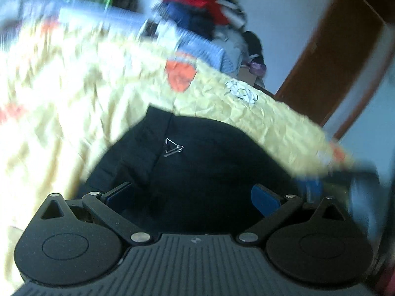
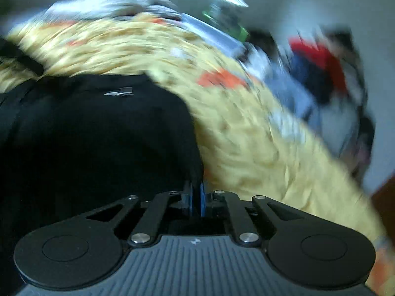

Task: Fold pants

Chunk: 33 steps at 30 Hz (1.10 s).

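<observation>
Black pants [image 1: 197,162] with a small white logo lie on a yellow patterned bedsheet [image 1: 74,79]. My left gripper [image 1: 192,194] is open, its blue-padded fingers spread wide just over the near part of the pants, nothing between them. In the right wrist view the same pants [image 2: 98,135] fill the left and centre. My right gripper [image 2: 196,197] is shut on the right edge of the pants, the black cloth pinched between the blue pads. Both views are blurred.
A pile of mixed clothes [image 1: 202,7], red, blue and striped, stands at the far edge of the bed; it also shows in the right wrist view [image 2: 321,74]. A brown door [image 1: 340,56] is on the right. The yellow sheet [image 2: 246,135] extends right of the pants.
</observation>
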### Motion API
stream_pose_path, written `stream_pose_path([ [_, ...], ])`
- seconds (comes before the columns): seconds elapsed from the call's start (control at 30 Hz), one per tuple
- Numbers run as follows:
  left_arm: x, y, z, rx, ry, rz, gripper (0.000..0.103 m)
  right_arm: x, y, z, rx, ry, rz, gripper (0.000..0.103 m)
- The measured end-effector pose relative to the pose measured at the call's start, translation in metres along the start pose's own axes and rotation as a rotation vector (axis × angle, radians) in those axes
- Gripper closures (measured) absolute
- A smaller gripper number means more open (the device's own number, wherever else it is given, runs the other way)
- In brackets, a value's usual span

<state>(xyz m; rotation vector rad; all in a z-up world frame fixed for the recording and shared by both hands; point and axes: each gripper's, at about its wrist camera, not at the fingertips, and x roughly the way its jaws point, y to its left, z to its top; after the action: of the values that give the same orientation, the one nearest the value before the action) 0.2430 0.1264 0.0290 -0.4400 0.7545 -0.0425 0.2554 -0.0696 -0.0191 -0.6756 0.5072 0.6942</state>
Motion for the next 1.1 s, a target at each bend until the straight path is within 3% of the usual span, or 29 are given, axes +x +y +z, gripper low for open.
stream_pose_path([
  [0.07, 0.014, 0.015, 0.015, -0.144, 0.057, -0.084, 0.002, -0.024, 0.035, 0.002, -0.142, -0.028, -0.041, 0.098],
  [0.13, 0.025, 0.023, 0.027, -0.22, 0.083, -0.16, 0.001, -0.042, 0.061, 0.0, -0.23, -0.047, -0.054, 0.098],
  [0.33, 0.058, 0.021, 0.052, -0.257, 0.129, -0.132, 0.002, -0.068, 0.1, -0.013, -0.338, -0.051, -0.046, 0.098],
  [0.37, 0.063, 0.023, 0.052, -0.272, 0.139, -0.115, 0.01, -0.068, 0.103, -0.015, -0.344, -0.049, -0.044, 0.098],
  [0.4, 0.064, 0.025, 0.05, -0.296, 0.141, -0.104, 0.035, -0.069, 0.104, -0.015, -0.34, -0.045, -0.039, 0.098],
  [0.43, 0.063, 0.028, 0.048, -0.316, 0.144, -0.112, 0.052, -0.069, 0.103, -0.015, -0.331, -0.046, -0.04, 0.098],
  [0.47, 0.063, 0.03, 0.045, -0.324, 0.166, -0.123, 0.085, -0.07, 0.102, -0.017, -0.318, -0.047, -0.041, 0.098],
  [0.5, 0.061, 0.032, 0.04, -0.336, 0.183, -0.133, 0.094, -0.071, 0.1, -0.016, -0.301, -0.049, -0.042, 0.098],
  [0.67, 0.005, 0.037, 0.013, -0.295, 0.092, -0.138, 0.096, -0.089, 0.095, -0.01, -0.165, -0.084, -0.001, 0.098],
  [0.77, -0.04, 0.043, -0.01, -0.25, 0.082, -0.172, 0.096, -0.114, 0.1, -0.011, -0.071, -0.114, 0.06, 0.098],
  [0.87, -0.071, 0.055, -0.034, -0.224, 0.108, -0.17, 0.096, -0.141, 0.118, -0.016, -0.017, -0.117, 0.133, 0.098],
  [1.1, -0.086, 0.076, -0.083, -0.182, 0.185, -0.088, 0.094, -0.168, 0.173, -0.031, 0.051, -0.076, 0.254, 0.098],
])
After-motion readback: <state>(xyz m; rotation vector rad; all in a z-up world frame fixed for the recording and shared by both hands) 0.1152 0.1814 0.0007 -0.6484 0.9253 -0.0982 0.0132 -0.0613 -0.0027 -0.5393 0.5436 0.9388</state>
